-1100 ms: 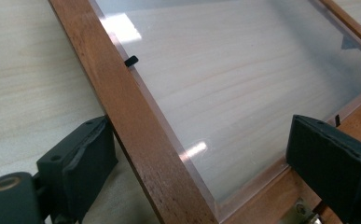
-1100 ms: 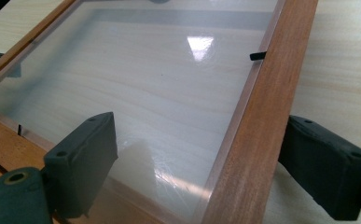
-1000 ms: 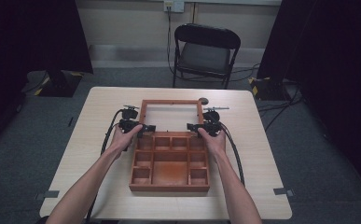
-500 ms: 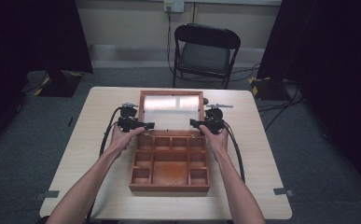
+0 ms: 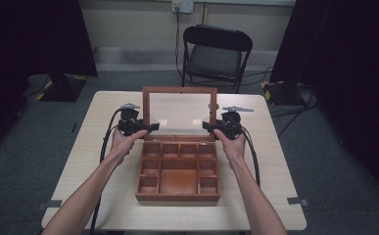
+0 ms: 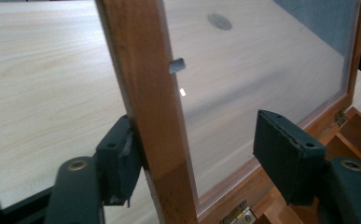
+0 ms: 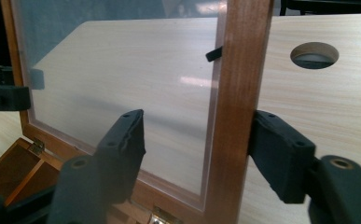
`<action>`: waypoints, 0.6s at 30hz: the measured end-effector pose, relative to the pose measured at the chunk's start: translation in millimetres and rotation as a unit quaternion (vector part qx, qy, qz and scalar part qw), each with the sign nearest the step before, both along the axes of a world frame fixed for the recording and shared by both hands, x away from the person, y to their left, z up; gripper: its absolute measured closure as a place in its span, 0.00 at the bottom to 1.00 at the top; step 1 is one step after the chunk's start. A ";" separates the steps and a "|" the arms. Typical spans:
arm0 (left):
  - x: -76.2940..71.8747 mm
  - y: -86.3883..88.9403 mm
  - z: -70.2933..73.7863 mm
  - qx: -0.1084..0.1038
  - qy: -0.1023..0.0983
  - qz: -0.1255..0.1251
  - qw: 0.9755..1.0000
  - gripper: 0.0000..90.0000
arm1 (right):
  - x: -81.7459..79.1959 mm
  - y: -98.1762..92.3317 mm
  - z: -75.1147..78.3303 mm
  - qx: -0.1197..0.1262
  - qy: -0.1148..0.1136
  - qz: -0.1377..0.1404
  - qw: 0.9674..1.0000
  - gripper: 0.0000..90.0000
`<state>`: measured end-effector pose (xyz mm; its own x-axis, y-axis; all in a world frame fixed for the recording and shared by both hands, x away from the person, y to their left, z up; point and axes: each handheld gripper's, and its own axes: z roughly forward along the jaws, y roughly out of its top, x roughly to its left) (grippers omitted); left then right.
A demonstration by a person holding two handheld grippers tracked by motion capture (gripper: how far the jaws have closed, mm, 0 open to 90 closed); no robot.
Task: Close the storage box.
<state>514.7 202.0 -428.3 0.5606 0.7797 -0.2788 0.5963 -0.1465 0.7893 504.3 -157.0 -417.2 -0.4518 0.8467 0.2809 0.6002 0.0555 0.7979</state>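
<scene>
One wooden box (image 5: pixel 178 171) sits on the bench (image 5: pixel 275 161), its glass-paned lid (image 5: pixel 179 113) raised almost upright between two tools. The left tool (image 5: pixel 150 127) straddles the lid's left rail, jaws wide: the outer pad touches the wood, the inner one stands clear in front of the glass. The right tool (image 5: pixel 207 126) straddles the right rail the same way, outer pad against the frame, inner pad off it. Two brass hinges (image 6: pixel 238 215) show just below the jaws. One chair (image 5: pixel 216 54) stands beyond the bench.
</scene>
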 end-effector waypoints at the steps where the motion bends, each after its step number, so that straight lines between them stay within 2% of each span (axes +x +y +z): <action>1: 0.0 0.0 0.0 0.000 0.000 0.000 1.000 0.42 | 0.0 0.0 0.0 0.000 0.000 0.000 1.000 0.43; 4: -5.0 1.5 5.9 -0.003 -0.018 0.005 1.000 0.45 | -6.2 -3.6 4.0 0.007 -0.005 -0.001 1.000 0.49; 7: -8.0 4.7 11.3 -0.012 -0.027 0.000 1.000 0.49 | -9.1 -5.7 6.9 0.008 -0.009 0.003 1.000 0.51; 14: -16.2 7.1 20.8 -0.013 -0.037 -0.014 0.999 0.53 | -15.0 -9.3 11.8 0.013 -0.013 0.006 1.000 0.55; 15: -18.8 8.7 22.4 -0.011 -0.041 -0.018 0.999 0.54 | -17.3 -10.7 13.4 0.020 -0.016 0.009 1.000 0.55; 18: -24.3 11.9 22.7 -0.018 -0.048 -0.022 0.998 0.57 | -22.1 -11.4 15.9 0.023 -0.019 0.011 0.999 0.55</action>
<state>490.4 213.9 -405.6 0.6202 0.7440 -0.2487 0.5110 -0.1425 0.8477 482.3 -168.4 -401.3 -0.4819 0.8224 0.3023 0.5687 0.0311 0.8219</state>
